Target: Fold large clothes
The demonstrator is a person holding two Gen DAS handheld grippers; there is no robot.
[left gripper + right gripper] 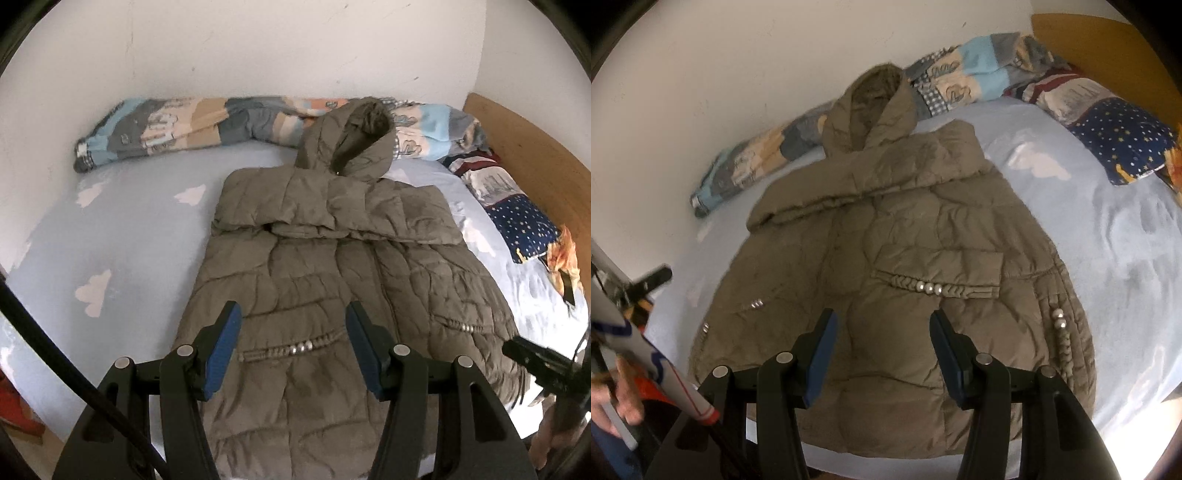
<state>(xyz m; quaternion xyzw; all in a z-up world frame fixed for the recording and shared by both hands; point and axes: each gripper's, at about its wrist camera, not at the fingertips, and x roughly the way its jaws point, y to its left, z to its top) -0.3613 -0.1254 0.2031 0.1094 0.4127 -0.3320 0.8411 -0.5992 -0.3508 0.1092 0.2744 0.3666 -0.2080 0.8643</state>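
Observation:
An olive-brown quilted hooded jacket (332, 266) lies flat, front up, on the bed, hood (351, 136) toward the wall. Both sleeves are folded across the chest (332, 210). It also shows in the right wrist view (905, 266), with a beaded pocket trim (931, 287). My left gripper (293, 317) is open and empty, above the jacket's lower left part. My right gripper (882, 325) is open and empty, above the lower hem area. The other gripper shows at the right edge of the left view (543, 362) and at the left edge of the right view (635, 288).
The bed has a pale blue sheet with white clouds (122, 236). A rolled patterned duvet (192, 125) lies along the white wall. A starry navy pillow (517, 218) lies at the right by a wooden headboard (546, 155).

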